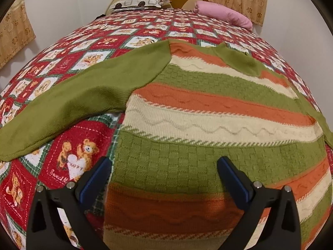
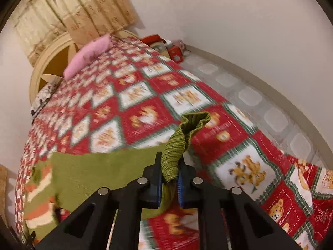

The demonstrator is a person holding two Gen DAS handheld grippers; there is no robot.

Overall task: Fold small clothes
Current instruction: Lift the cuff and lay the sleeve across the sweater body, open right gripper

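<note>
Here, flat on the bed (image 1: 68,48), a striped sweater (image 1: 208,112) directly ahead of the wide-open, empty left gripper (image 1: 164,179) — its right sleeve cuff (image 2: 179,143) pinched in the closed right gripper (image 2: 169,179), body lying leftward across — right nearer.

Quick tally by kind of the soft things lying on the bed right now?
Sweater: 1, striped, its green sleeve cuff pinched in the right gripper
Pillows: 2, pink pillow and patterned pillow
Bedspread: 1
Total: 4
</note>
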